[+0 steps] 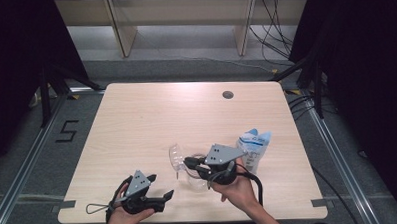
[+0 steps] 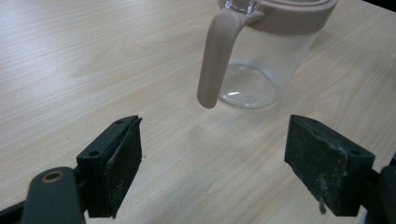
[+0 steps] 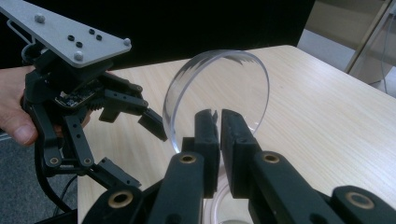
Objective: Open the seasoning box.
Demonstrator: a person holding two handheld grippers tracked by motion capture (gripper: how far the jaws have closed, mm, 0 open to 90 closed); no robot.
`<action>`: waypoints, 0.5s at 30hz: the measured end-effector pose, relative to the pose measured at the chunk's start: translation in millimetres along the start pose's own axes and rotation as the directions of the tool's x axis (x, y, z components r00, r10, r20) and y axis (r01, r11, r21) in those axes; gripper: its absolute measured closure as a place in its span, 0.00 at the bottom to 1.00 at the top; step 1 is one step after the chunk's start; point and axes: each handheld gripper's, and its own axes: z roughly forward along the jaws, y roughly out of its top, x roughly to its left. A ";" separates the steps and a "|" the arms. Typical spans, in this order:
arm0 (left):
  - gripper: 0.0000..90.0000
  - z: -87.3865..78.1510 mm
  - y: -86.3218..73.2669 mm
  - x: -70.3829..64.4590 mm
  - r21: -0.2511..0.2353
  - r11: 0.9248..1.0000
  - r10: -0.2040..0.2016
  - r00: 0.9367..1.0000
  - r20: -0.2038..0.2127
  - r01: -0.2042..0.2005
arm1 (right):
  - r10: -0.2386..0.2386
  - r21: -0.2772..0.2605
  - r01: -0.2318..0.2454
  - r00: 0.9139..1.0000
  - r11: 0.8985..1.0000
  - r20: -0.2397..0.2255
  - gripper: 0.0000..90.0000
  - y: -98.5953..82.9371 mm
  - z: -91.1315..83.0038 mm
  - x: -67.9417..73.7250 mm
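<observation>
Right gripper (image 3: 217,122) jaws pinch clear lid (image 3: 219,86); left gripper (image 3: 135,144) agape beyond.

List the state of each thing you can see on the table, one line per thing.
Clear jug: upright on the table, lid off, empty.
Clear round lid: held on edge, off the jug.
Right gripper: shut on the lid.
Left gripper: open, holding nothing.
Blue and white packet: lying flat, untouched.

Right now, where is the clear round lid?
The clear round lid is clamped on edge in the right gripper, held just above the glass pitcher near the table's front middle, left of the blue-and-white pouch.
</observation>
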 end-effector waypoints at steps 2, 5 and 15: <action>0.21 0.6 0.3 0.2 -0.002 1.000 0.002 1.000 0.005 -0.002 | 0.000 0.001 0.000 1.000 1.000 0.000 0.94 -0.4 -0.7 0.2; 0.21 0.5 0.7 0.7 0.003 1.000 0.015 1.000 0.004 -0.015 | 0.006 -0.005 -0.006 1.000 1.000 0.017 0.90 -1.8 -5.7 -1.9; 0.20 2.5 1.2 2.1 -0.005 1.000 0.000 1.000 0.008 0.000 | 0.027 -0.041 -0.024 0.996 0.999 0.088 0.57 -10.7 -36.3 -9.1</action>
